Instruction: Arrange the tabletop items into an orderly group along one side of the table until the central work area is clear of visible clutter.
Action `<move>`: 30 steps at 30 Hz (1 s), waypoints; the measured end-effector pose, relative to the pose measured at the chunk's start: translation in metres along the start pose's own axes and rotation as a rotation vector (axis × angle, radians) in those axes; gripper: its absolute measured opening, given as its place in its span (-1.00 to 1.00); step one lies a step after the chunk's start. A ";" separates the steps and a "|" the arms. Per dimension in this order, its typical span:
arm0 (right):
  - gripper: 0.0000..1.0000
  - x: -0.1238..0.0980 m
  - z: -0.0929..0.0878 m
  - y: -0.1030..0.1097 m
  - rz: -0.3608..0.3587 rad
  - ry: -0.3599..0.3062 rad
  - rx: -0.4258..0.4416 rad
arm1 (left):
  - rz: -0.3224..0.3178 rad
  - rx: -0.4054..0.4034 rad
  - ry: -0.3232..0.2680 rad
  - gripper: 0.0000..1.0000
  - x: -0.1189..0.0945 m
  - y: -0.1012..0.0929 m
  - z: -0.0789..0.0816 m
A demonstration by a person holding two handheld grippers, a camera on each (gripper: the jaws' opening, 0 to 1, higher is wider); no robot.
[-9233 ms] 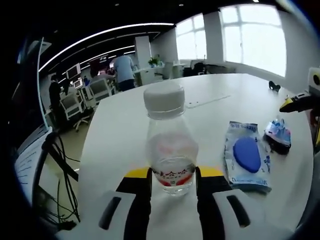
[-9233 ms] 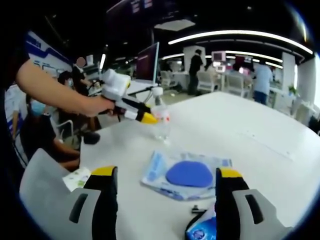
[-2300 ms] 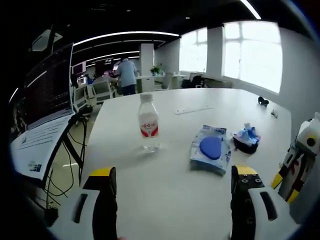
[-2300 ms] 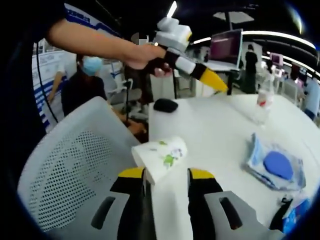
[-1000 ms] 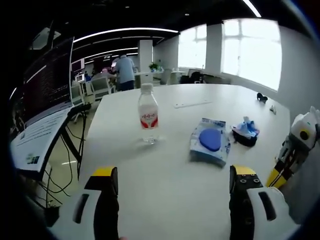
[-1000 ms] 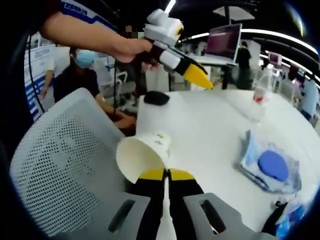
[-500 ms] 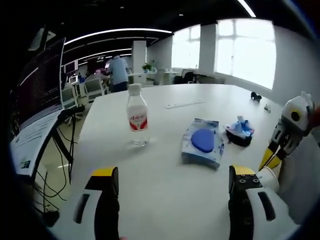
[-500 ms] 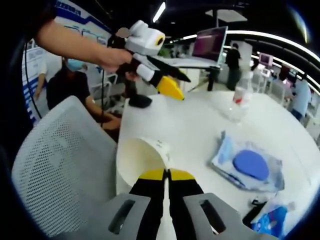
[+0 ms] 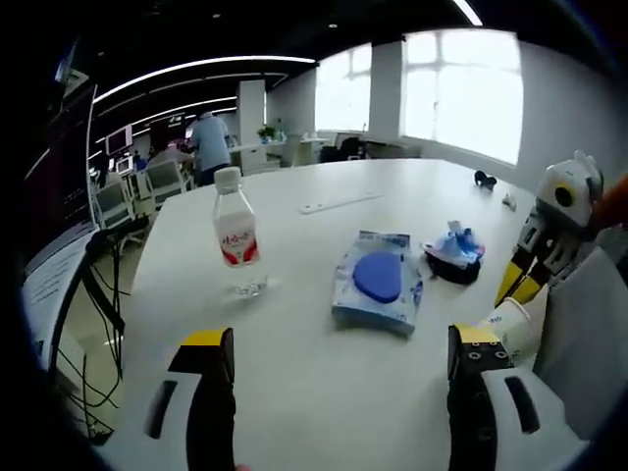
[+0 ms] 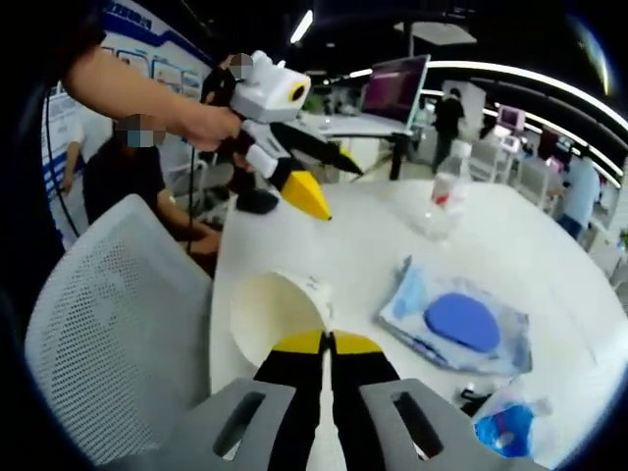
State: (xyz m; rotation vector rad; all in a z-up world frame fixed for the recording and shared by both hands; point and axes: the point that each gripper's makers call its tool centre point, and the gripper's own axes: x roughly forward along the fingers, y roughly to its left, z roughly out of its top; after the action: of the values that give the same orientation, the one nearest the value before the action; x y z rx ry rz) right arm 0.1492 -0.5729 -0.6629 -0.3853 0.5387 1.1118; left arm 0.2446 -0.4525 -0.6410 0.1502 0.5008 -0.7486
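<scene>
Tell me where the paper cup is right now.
The paper cup is pinched by its rim in the right tool, low in the right gripper view, near the table edge, left of the blue-pad packet.

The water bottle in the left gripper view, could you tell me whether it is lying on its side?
No, the water bottle stands upright on the white table, its white cap on top.

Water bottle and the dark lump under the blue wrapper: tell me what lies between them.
In the left gripper view, between the water bottle and the dark lump lies a clear packet holding a blue oval pad, flat on the table.
</scene>
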 end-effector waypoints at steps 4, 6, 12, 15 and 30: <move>-1.00 -0.004 0.003 -0.010 -0.018 -0.005 0.007 | -0.040 0.039 0.001 0.77 0.006 -0.010 0.000; -1.00 -0.007 0.004 -0.015 -0.028 -0.007 0.008 | -0.052 0.050 0.005 0.77 0.008 -0.013 0.000; -1.00 -0.013 0.007 -0.024 -0.046 -0.010 0.011 | -0.113 0.083 0.006 0.75 0.016 -0.028 0.001; -1.00 -0.014 0.008 -0.027 -0.055 -0.010 0.008 | -0.138 0.110 0.013 0.74 0.018 -0.035 0.001; -1.00 -0.019 0.015 -0.034 -0.074 -0.021 0.001 | -0.243 0.187 0.038 0.63 0.024 -0.064 -0.003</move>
State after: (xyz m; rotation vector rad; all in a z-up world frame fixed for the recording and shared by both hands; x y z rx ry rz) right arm 0.1772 -0.5925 -0.6385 -0.3896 0.5026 1.0435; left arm 0.2146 -0.5134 -0.6527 0.2819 0.4901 -1.0324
